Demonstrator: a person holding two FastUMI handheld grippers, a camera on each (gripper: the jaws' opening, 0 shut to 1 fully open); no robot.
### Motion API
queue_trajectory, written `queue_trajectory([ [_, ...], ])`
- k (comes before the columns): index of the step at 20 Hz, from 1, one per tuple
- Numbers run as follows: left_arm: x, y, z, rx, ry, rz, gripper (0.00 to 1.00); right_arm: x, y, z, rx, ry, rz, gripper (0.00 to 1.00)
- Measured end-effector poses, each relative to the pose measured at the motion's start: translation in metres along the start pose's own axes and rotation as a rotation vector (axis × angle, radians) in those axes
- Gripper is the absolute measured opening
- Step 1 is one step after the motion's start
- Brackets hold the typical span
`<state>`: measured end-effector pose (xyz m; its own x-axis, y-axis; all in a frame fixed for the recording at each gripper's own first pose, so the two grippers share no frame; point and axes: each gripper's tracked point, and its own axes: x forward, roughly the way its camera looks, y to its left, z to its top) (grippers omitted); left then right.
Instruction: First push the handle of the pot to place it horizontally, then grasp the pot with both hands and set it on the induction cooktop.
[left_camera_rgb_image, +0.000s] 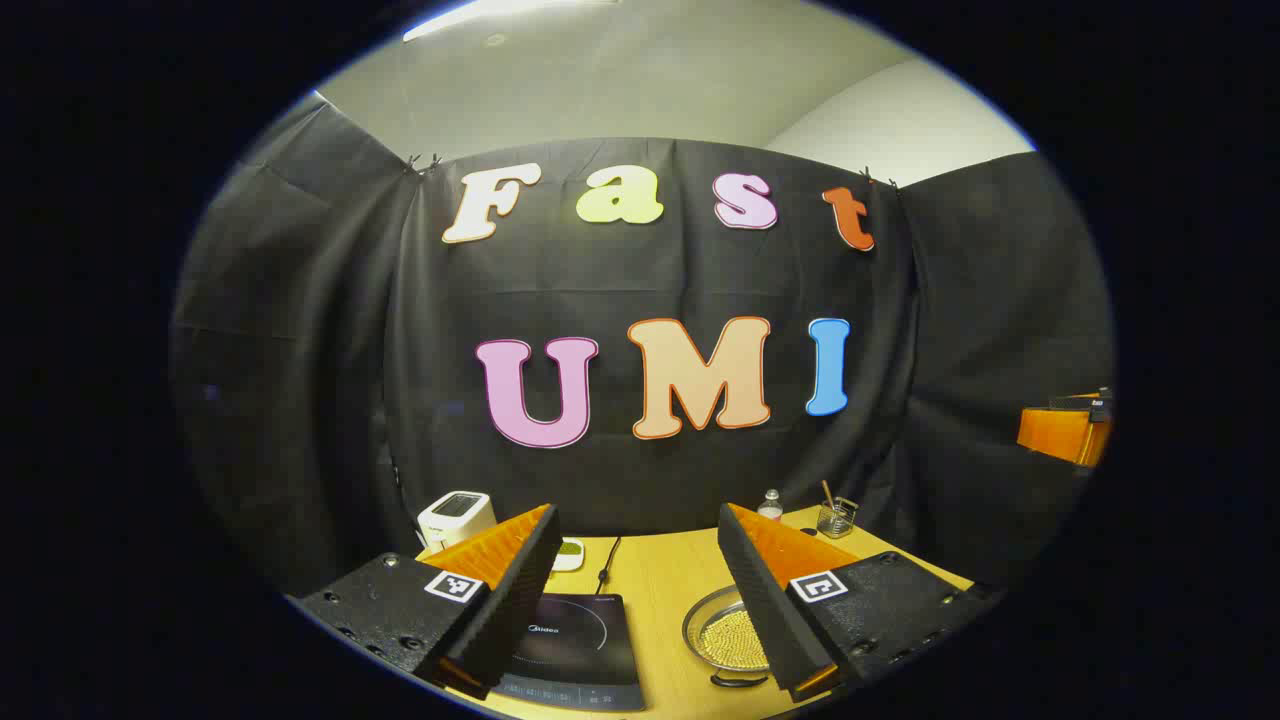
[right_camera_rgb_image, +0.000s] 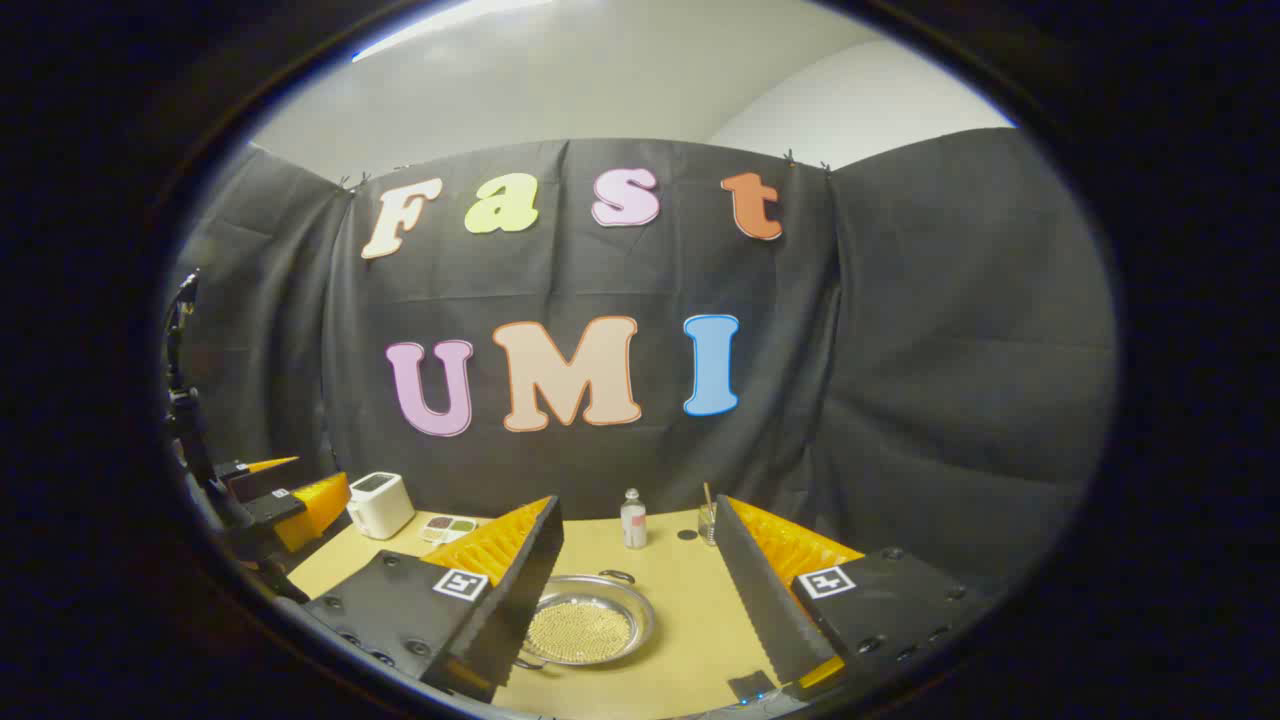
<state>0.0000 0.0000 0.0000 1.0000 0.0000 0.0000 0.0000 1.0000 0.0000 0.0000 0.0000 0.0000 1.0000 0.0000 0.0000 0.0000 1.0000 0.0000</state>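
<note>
Both tools are raised above the wooden tabletop (right_camera_rgb_image: 680, 600), neither touching anything. The left tool (left_camera_rgb_image: 640, 590) has its fingers spread well apart with nothing between them; in the left gripper view it hangs over the near edge of the tabletop, its left finger above the induction cooktop (left_camera_rgb_image: 575, 650) and its right finger overlapping the pot (left_camera_rgb_image: 728, 635). The right tool (right_camera_rgb_image: 640, 600) is likewise spread wide and empty, and the pot (right_camera_rgb_image: 590, 628) lies below and between its fingers, closer to its left finger. The pot is a shallow round metal vessel sitting flat on the tabletop, just beside the cooktop on its right and apart from it. Its inside shows a fine yellowish dotted or meshed surface; what that is cannot be told. A small dark loop handle (right_camera_rgb_image: 617, 576) sits at the pot's far rim in the right gripper view, and another dark handle (left_camera_rgb_image: 738, 681) shows at the near rim in the left gripper view. The cooktop is a flat black slab with a ring marking, and a dark cable (left_camera_rgb_image: 606, 565) runs from it toward the back. At the back of the tabletop stand a white appliance (right_camera_rgb_image: 380, 503), a small clear bottle (right_camera_rgb_image: 633, 520) and a glass (right_camera_rgb_image: 709, 520) holding a stick. In the right gripper view the left tool (right_camera_rgb_image: 290, 495) shows at the far left edge.
</note>
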Motion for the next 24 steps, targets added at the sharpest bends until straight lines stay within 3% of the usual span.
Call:
queue_trajectory([
  [6, -0.004, 0.002, 0.0, -0.006, 0.014, 0.035, 0.96, 0.007, 0.001, -0.006, 0.007, 0.013, 0.037, 0.94],
  [10, -0.007, -0.006, 0.001, -0.008, 0.021, 0.069, 0.93, 0.022, -0.005, -0.007, 0.026, 0.027, 0.095, 0.96],
  [11, -0.007, -0.011, -0.001, -0.014, 0.028, 0.074, 0.96, 0.027, -0.009, -0.008, 0.025, 0.029, 0.111, 0.96],
  [12, -0.007, -0.016, -0.002, -0.019, 0.038, 0.085, 0.92, 0.033, -0.015, -0.009, 0.022, 0.034, 0.12, 0.96],
  [16, -0.004, -0.033, 0.005, -0.002, 0.044, 0.141, 0.96, 0.06, -0.04, -0.01, 0.039, 0.058, 0.167, 0.94],
  [20, -0.006, -0.057, 0.008, -0.017, 0.042, 0.188, 0.93, 0.083, -0.063, -0.016, 0.05, 0.063, 0.21, 0.94],
  [24, -0.01, -0.075, 0.006, -0.017, 0.032, 0.219, 0.92, 0.094, -0.065, -0.025, 0.085, 0.084, 0.275, 0.86],
])
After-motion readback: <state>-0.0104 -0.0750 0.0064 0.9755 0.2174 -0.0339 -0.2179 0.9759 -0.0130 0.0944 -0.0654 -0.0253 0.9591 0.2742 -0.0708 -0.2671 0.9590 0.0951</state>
